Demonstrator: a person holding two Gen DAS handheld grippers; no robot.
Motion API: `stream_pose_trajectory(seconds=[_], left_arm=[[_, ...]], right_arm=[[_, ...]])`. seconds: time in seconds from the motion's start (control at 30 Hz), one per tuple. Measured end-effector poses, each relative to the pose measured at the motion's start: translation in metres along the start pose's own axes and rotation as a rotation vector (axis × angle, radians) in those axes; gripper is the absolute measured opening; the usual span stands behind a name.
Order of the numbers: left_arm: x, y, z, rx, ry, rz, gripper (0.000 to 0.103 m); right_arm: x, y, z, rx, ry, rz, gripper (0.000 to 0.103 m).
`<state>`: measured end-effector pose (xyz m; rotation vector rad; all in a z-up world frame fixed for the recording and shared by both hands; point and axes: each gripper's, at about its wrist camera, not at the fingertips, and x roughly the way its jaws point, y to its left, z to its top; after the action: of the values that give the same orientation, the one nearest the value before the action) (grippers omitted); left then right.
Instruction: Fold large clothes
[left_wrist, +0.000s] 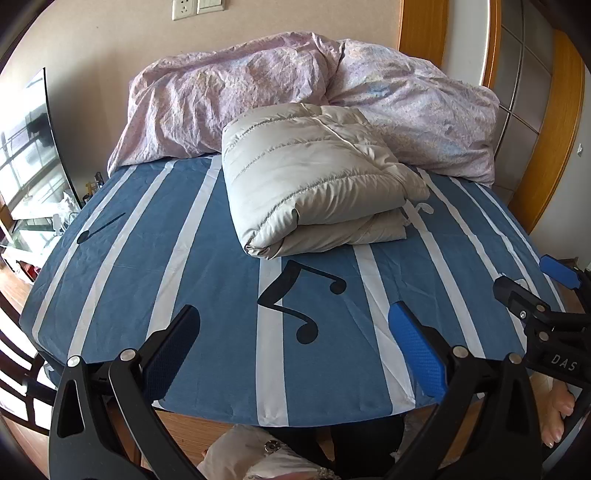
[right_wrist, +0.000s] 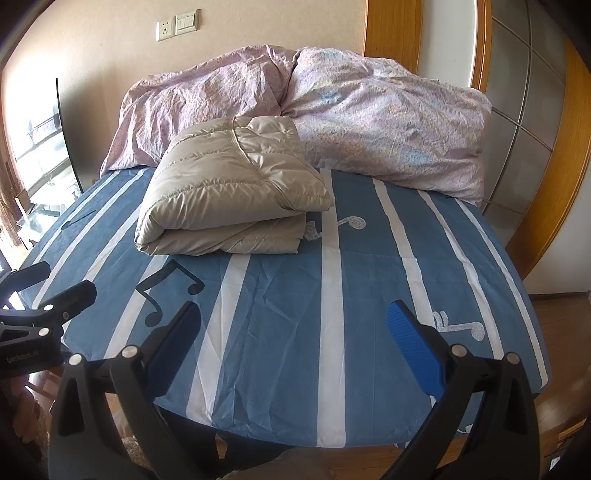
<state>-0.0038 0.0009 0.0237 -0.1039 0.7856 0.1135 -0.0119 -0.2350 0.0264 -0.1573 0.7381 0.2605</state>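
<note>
Both grippers, left gripper (left_wrist: 293, 332) and right gripper (right_wrist: 293, 330), hovered empty, jaws spread | folded beige down jacket (left_wrist: 314, 184) lay on striped bedsheet (left_wrist: 184, 258) | touching pink duvet (left_wrist: 258, 92) behind.

Bed (right_wrist: 280, 332) w/ folded jacket (right_wrist: 229, 192), duvet (right_wrist: 369, 122)

A bed (left_wrist: 147, 266) fills the middle of the room, covered by a blue sheet with white stripes and black music notes (left_wrist: 295, 299). A crumpled pink floral duvet (left_wrist: 236, 99) is heaped along its far side against a beige wall (left_wrist: 110, 44). On that wall sit a white socket (right_wrist: 165, 30) and a switch plate (right_wrist: 185, 22) side by side. To the right stands a wooden-framed door with frosted panes (right_wrist: 524, 92). At the left a dark flat screen (left_wrist: 29, 140) mirrors bright windows. Daylight comes from the left. Wooden floor (right_wrist: 561, 314) shows beside the bed.
</note>
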Motion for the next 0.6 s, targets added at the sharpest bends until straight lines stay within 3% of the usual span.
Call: stream_pose_trajectory(seconds=[0.6], left_arm=[[0.0027, -0.0026, -0.0002, 0.002, 0.006, -0.001, 0.102]], right_arm=[[0.0025, -0.0038, 0.0005, -0.002, 0.003, -0.003, 0.101]])
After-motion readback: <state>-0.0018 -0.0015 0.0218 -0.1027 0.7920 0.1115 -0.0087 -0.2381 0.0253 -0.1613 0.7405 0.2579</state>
